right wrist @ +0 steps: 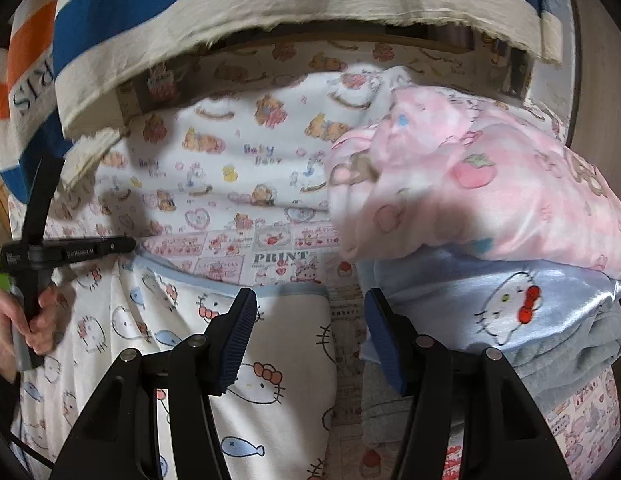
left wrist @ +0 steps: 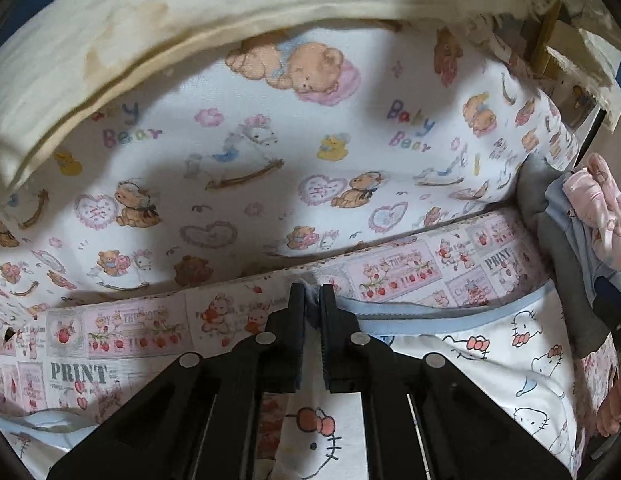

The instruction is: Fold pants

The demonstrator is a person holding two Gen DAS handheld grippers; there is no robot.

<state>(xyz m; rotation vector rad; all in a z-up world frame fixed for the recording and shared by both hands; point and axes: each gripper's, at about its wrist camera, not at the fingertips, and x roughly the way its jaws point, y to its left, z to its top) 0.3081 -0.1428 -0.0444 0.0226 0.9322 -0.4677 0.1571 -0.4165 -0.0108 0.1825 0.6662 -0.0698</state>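
Hiding pants [left wrist: 490, 344] waistband corner: left tongs [left wrist: 312, 300]

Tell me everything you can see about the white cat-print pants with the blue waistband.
The pants are white, soft-looking fabric printed with cat faces wearing red bows, plus small blue fish. A light blue waistband edges the top. They lie mostly flat, slightly wrinkled, on a pink patchwork-print sheet. The left gripper has its jaws shut on the waistband. The right gripper hangs open above the pants' right edge, not gripping them.

Pants [right wrist: 270, 360] and folded clothes [right wrist: 490, 208] on bedsheet [left wrist: 110, 340]
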